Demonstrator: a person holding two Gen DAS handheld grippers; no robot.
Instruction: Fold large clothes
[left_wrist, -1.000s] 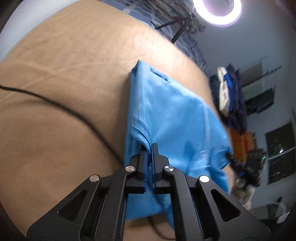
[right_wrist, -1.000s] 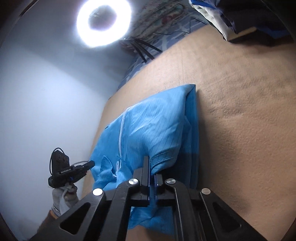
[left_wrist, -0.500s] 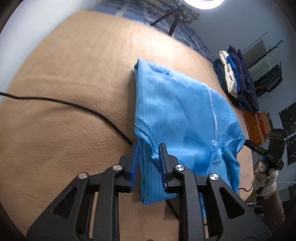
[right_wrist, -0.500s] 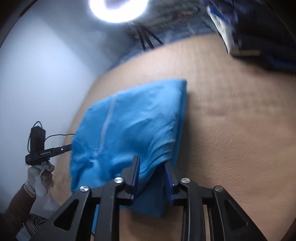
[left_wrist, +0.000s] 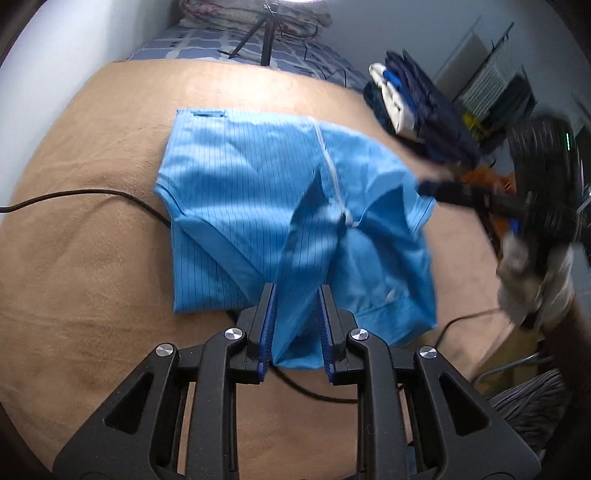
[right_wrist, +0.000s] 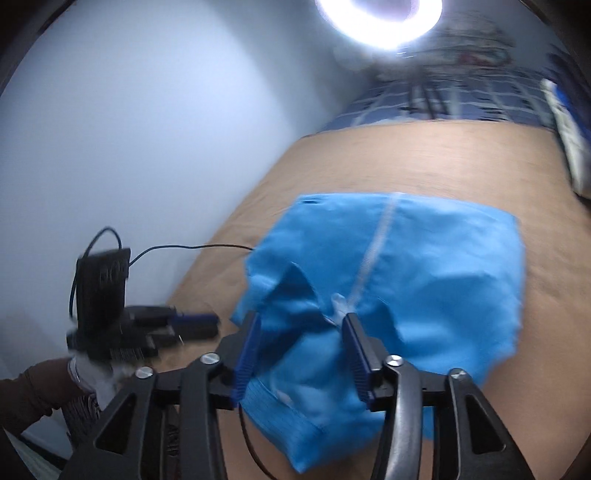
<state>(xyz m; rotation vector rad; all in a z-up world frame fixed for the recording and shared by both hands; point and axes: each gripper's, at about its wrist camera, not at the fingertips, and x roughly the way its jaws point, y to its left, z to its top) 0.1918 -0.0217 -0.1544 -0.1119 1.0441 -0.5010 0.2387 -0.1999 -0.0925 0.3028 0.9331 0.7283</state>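
On the middle of the tan blanket (left_wrist: 92, 258), nearer its near edge than its far one, lies the blue garment (left_wrist: 258, 192), folded into a rough rectangle with a pale zipper line running down its centre. A black cable (left_wrist: 81, 192) runs from the blanket's left edge under the garment's left side, and a pile of dark clothes (left_wrist: 417, 110) sits at the far right corner.

The left gripper (left_wrist: 297, 325) has its jaws a little apart, and a loose flap of the cloth stands up between them; the pads do not look pressed onto it. The right gripper (right_wrist: 301, 354) is opening, jaws wide, with rumpled cloth bulging between them but not pinched. In the left view the right gripper shows blurred over the garment's right side.

The fabric looks thin, light and limp: it creases, tents and slumps wherever it is let go, so it should weigh next to nothing but hold no shape. A firm pinch on a doubled edge or a hemmed corner would probably hold best; the smooth weave could slip from a shallow bite. The near hem, at its two corners, seems the natural place to take hold for another fold.
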